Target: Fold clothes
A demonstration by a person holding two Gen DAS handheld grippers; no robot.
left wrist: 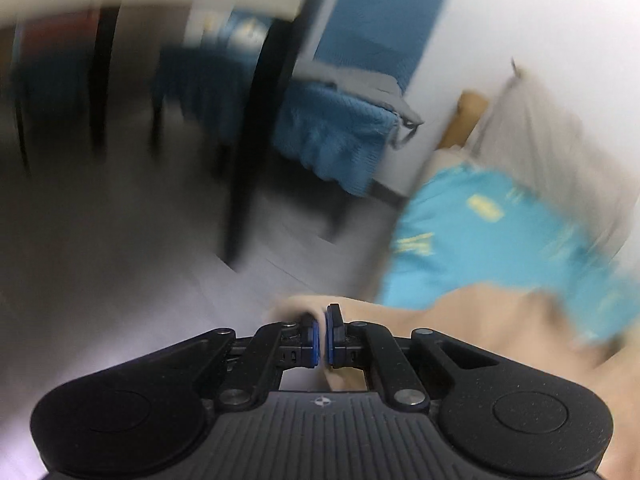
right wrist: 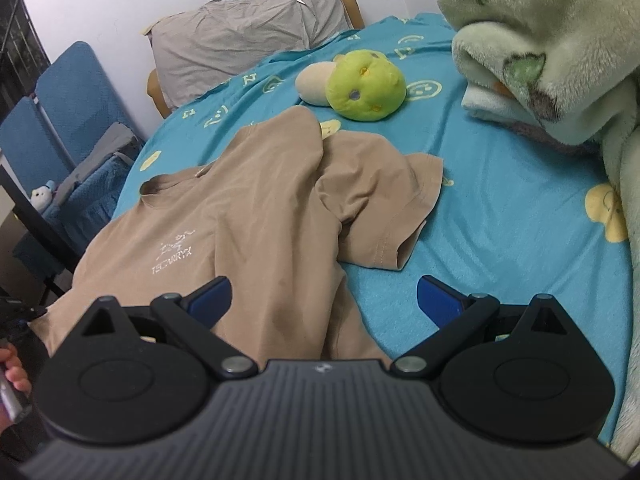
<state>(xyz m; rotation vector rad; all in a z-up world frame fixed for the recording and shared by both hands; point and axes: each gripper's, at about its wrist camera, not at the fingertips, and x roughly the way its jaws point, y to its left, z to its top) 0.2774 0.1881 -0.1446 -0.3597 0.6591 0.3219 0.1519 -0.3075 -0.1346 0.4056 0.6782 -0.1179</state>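
Note:
A tan T-shirt [right wrist: 248,220] with a white chest logo lies rumpled on the blue bed sheet [right wrist: 500,208], one sleeve folded over to the right. My right gripper [right wrist: 324,300] is open and empty, just above the shirt's lower hem. My left gripper [left wrist: 322,340] is shut on an edge of the tan T-shirt [left wrist: 460,320], at the bed's left side. The left wrist view is motion-blurred.
A green plush toy [right wrist: 364,84] and a cream one [right wrist: 316,82] lie beyond the shirt. A grey pillow [right wrist: 244,40] stands at the headboard. A green fleece blanket [right wrist: 560,48] is heaped at right. A blue chair [left wrist: 360,92] and a dark table leg [left wrist: 256,152] stand beside the bed.

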